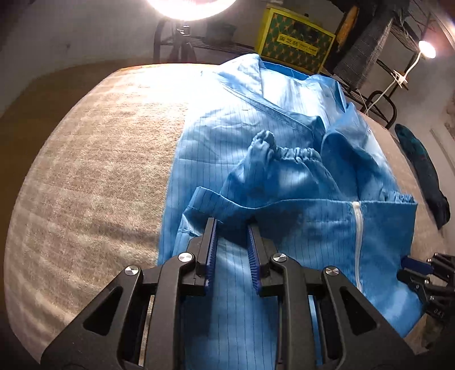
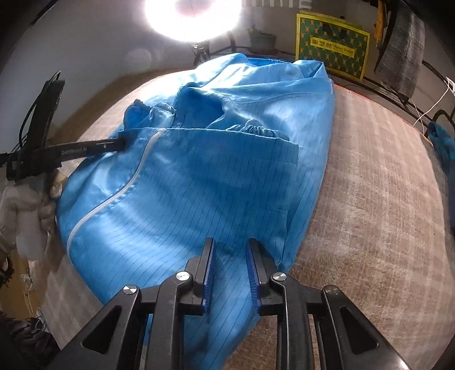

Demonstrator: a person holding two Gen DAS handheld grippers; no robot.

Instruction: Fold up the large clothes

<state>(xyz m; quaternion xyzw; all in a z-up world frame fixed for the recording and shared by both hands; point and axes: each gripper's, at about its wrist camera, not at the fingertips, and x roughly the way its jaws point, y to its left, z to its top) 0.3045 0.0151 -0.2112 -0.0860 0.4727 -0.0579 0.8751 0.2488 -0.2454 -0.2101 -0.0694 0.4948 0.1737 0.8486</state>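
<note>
A large blue garment [image 1: 284, 142] [image 2: 213, 170] with thin dark lines and a white zipper [image 1: 357, 227] [image 2: 113, 199] lies crumpled on a beige carpeted surface [image 1: 99, 170]. Its elastic sleeve cuff [image 1: 295, 152] rests on top, near the middle. My left gripper [image 1: 232, 224] is open just over a folded hem edge on the garment's left side, with cloth showing below the gap. My right gripper [image 2: 231, 242] is open too, over the garment's near right edge. In the right wrist view the left gripper [image 2: 122, 143] reaches in beside the zipper, held by a light-sleeved hand [image 2: 25, 210].
A yellow patterned box [image 1: 295, 37] [image 2: 331, 48] stands behind the surface on a metal rack. A bright lamp [image 1: 187, 5] glares from the back. A dark teal cloth [image 1: 421, 170] lies at the right edge. Grey checked fabric [image 2: 403, 51] hangs at the back right.
</note>
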